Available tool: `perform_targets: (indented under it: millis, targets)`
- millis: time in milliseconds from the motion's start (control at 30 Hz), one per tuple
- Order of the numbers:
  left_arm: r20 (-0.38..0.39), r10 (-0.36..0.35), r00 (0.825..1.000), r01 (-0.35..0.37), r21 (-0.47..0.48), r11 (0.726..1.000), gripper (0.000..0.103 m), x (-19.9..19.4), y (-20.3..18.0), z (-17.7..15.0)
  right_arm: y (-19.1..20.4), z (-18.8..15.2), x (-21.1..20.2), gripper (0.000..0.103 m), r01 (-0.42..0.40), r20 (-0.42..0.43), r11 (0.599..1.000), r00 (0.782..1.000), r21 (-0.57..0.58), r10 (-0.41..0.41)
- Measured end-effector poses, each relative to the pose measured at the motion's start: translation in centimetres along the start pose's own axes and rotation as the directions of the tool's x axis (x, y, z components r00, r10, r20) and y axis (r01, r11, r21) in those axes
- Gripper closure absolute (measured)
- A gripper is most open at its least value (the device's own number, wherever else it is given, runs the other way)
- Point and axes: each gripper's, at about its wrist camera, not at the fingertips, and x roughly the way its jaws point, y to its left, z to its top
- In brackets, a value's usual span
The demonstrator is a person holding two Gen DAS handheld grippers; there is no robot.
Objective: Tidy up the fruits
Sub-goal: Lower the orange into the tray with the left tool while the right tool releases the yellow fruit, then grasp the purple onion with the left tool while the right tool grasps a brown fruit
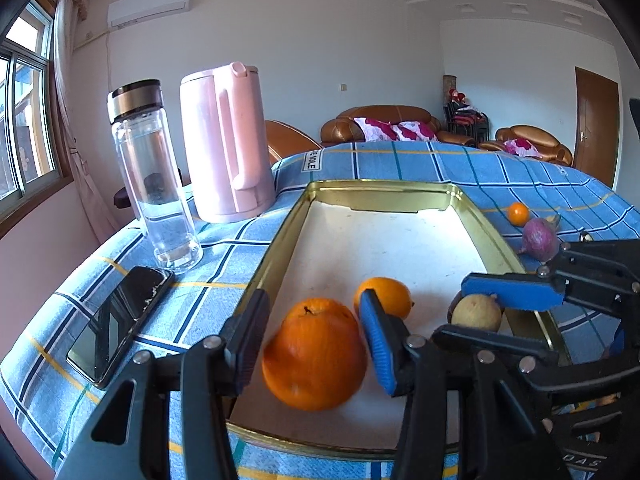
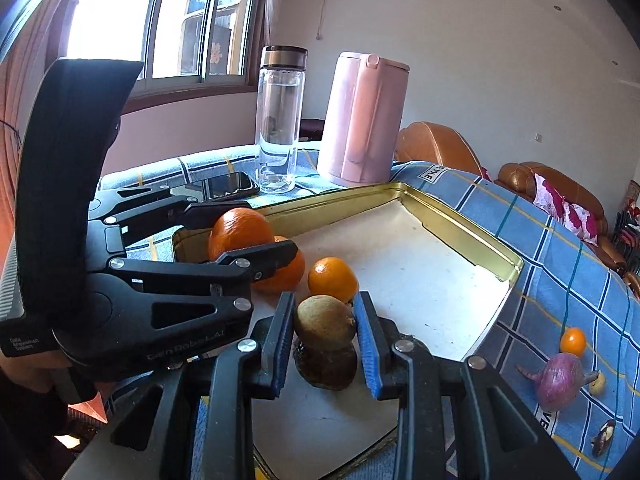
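The left gripper (image 1: 316, 344) has its fingers spread around the big orange (image 1: 315, 354) in the near end of the gold tray (image 1: 276, 240), pads close to the peel but seemingly not pressing. The right gripper (image 2: 325, 336) straddles the brownish-green fruit (image 2: 325, 322), which sits on a dark round one (image 2: 326, 366) by the tray's near edge; its fingers stand just clear of it, released.

If these are being set down, I'd draw each tool straight back so a pad doesn't clip the fruit. The stacked one looks ready to roll. A smaller orange (image 2: 333, 280) lies between the two, touching distance from both, so there is little room.

Outside the tray, on the checked worktop (image 1: 520, 176), a purple root (image 2: 559, 376) and a tiny orange (image 2: 573, 341) wait. Farther off stand a phone (image 1: 120, 320), a glass bottle (image 1: 156, 184) and a pink jug (image 1: 226, 144), out of the way.
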Motion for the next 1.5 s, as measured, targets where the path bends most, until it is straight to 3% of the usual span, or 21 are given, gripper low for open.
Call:
perform_targets:
  millis: [200, 267, 333, 400, 500, 633, 833, 933, 1100, 1200, 1333, 1500]
  targets:
    - [0.002, 0.011, 1.0, -0.011, 0.002, 1.0, 0.054, -0.1, -0.1, 0.0, -0.4, -0.1, 0.2, 0.057, 0.001, -0.02, 1.0, 1.0, 0.016, 0.0]
    - [0.005, 0.02, 1.0, -0.02, -0.004, 1.0, 0.049, -0.2, 0.0, 0.1, -0.7, -0.2, 0.0, 0.05, 0.02, -0.016, 0.999, 1.0, 0.027, -0.019]
    - [0.022, 0.032, 0.999, -0.031, -0.017, 0.999, 0.033, -0.6, 0.1, 0.3, -0.9, -0.4, -0.6, 0.045, 0.047, 0.002, 0.998, 0.999, 0.03, -0.048]
    - [0.047, 0.025, 0.999, -0.024, -0.035, 0.999, 0.025, -1.2, 0.2, 0.6, -1.2, -0.6, -1.6, 0.041, 0.082, 0.039, 0.996, 0.996, 0.032, -0.083]
    - [0.095, 0.0, 0.996, 0.004, -0.04, 0.999, 0.023, -2.5, -0.5, 1.5, -2.0, -0.8, -3.6, 0.039, 0.114, 0.087, 0.992, 0.989, 0.054, -0.118]
    - [0.15, -0.038, 0.988, 0.041, -0.018, 0.999, 0.008, -3.8, -2.8, 2.8, -4.4, -1.2, -6.6, 0.036, 0.178, 0.135, 0.979, 0.972, 0.099, -0.19]
    - [0.157, -0.149, 0.976, 0.144, 0.038, 0.989, 0.005, -4.1, -7.2, 5.2, -9.4, -2.7, -9.8, 0.032, 0.281, 0.13, 0.938, 0.942, 0.202, -0.31]
    - [0.156, -0.176, 0.972, 0.168, 0.061, 0.984, 0.004, -3.7, -9.5, 6.5, -12.8, -4.2, -11.0, 0.032, 0.356, 0.092, 0.89, 0.914, 0.285, -0.395]
    - [0.128, -0.219, 0.967, 0.202, 0.134, 0.97, 0.004, -2.4, -14.5, 7.7, -18.7, -6.7, -12.0, 0.032, 0.465, -0.017, 0.778, 0.862, 0.423, -0.506]
    - [0.091, -0.228, 0.969, 0.211, 0.169, 0.963, 0.004, -0.7, -17.4, 7.9, -21.6, -8.3, -11.8, 0.032, 0.508, -0.095, 0.724, 0.843, 0.467, -0.53]
    - [-0.013, -0.254, 0.967, 0.252, 0.18, 0.951, 0.004, 2.7, -20.1, 7.5, -24.1, -10.3, -11.4, 0.032, 0.51, -0.167, 0.69, 0.848, 0.513, -0.503]
    - [-0.129, -0.291, 0.948, 0.311, 0.181, 0.933, 0.005, 5.7, -22.4, 6.8, -24.9, -11.1, -10.6, 0.032, 0.481, -0.205, 0.693, 0.871, 0.537, -0.446]
